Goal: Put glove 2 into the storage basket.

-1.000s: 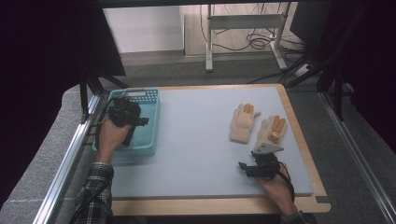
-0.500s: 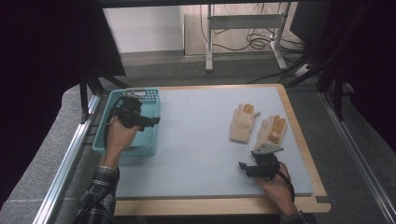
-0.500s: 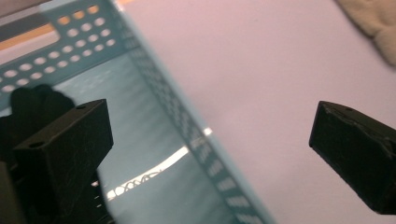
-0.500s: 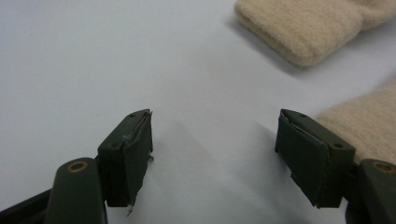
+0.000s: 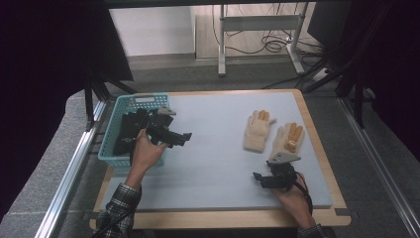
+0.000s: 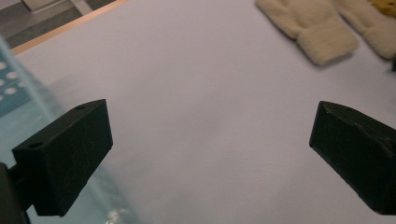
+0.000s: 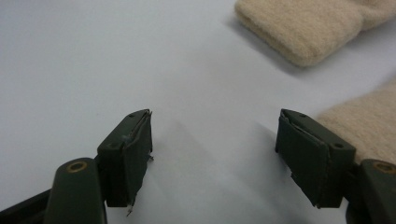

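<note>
Just right of the turquoise basket (image 5: 130, 130), the left gripper (image 5: 184, 137) hangs with fingers wide apart and empty, aimed at the cream gloves (image 5: 257, 131) lying flat well right of it, probably lining up a grab. The right gripper (image 5: 257, 176), fingers apart too, waits near them.

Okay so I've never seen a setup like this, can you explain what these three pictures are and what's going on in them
A person sits at a table with a tool in each hand: a hand-held gripper with two black jaws. One picture looks down from above; the other two come from cameras riding on each tool. The left hand-held gripper is beside a blue basket with dark items inside. The right hand-held gripper rests near two cream gloves lying flat. Both tools have their jaws open and hold nothing.
</note>
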A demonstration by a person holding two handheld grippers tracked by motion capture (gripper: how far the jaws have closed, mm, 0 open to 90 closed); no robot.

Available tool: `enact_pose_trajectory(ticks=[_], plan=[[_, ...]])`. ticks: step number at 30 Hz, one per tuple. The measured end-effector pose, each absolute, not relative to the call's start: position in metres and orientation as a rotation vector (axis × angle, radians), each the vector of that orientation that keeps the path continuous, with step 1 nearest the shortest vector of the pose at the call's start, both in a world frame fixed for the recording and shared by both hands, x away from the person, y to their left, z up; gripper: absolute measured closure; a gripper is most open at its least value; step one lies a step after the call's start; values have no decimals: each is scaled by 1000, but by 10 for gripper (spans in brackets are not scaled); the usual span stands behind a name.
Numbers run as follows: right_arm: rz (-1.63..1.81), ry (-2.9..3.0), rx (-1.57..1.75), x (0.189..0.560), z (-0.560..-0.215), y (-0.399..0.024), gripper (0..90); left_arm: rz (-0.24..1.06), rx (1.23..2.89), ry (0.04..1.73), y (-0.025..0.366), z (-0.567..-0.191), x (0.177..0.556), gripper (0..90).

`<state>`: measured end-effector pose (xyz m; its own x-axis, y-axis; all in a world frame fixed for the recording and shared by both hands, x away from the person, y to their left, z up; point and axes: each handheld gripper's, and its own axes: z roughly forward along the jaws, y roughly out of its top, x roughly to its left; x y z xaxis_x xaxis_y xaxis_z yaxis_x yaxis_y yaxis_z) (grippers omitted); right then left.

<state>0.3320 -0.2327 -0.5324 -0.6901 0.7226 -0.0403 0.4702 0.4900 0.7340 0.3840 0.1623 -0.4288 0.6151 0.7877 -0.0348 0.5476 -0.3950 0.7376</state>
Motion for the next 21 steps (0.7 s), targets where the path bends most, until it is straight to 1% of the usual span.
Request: enact_pose_trajectory(ticks=[9, 16, 21], plan=[[1026, 2399, 1003, 332, -532, -233, 261, 369, 2128, 956, 128, -452, 366, 0], [1034, 2401, 1008, 333, -532, -233, 260, 332, 2131, 918, 113, -475, 349, 0], [1024, 2403, 1003, 333, -532, -233, 259, 345, 2162, 915, 109, -494, 333, 0]])
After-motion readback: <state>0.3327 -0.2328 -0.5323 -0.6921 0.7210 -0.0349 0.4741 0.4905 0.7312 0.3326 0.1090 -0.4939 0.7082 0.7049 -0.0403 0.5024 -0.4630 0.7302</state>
